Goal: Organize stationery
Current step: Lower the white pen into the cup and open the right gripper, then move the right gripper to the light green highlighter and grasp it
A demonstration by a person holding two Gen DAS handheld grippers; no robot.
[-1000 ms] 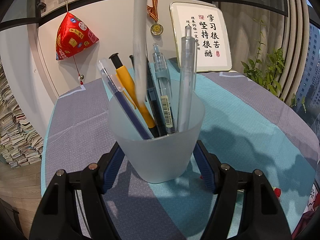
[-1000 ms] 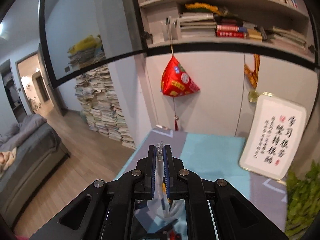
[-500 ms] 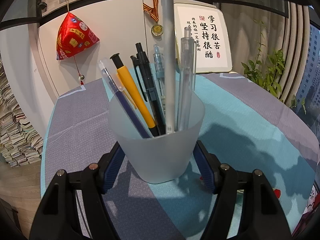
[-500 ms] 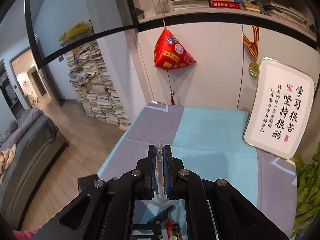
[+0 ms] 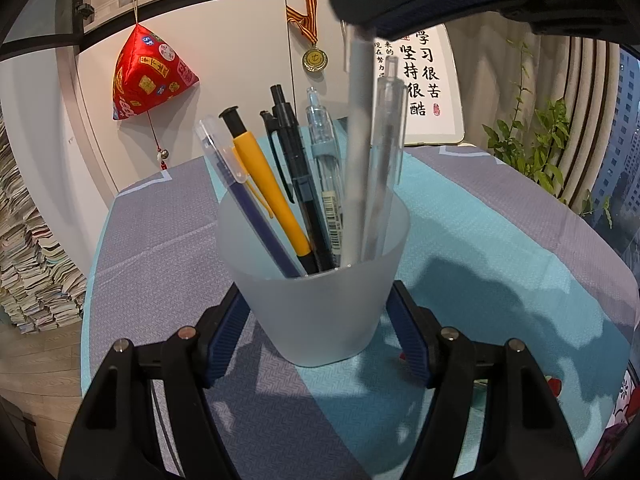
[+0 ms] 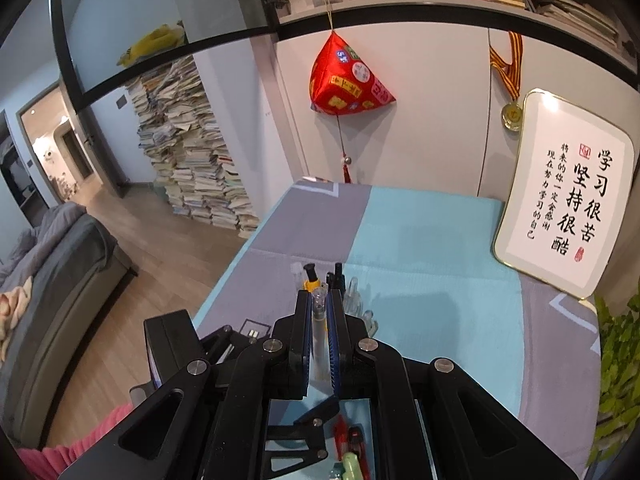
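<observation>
Frosted plastic, that is the cup point(image 5: 316, 280) your left tool point(image 5: 320, 320) squeezes from both sides. The cup stands on the surface point(image 5: 500, 240) with its blue and grey cloth. Inside it lean a blue pen point(image 5: 248, 204), a yellow pen point(image 5: 268, 188), a black pen point(image 5: 296, 168) and two clear ones. Your right tool point(image 6: 319, 340) is pinched tight on a frosted pen point(image 5: 358, 140). That pen hangs down from above, and its low end is already inside the cup.
</observation>
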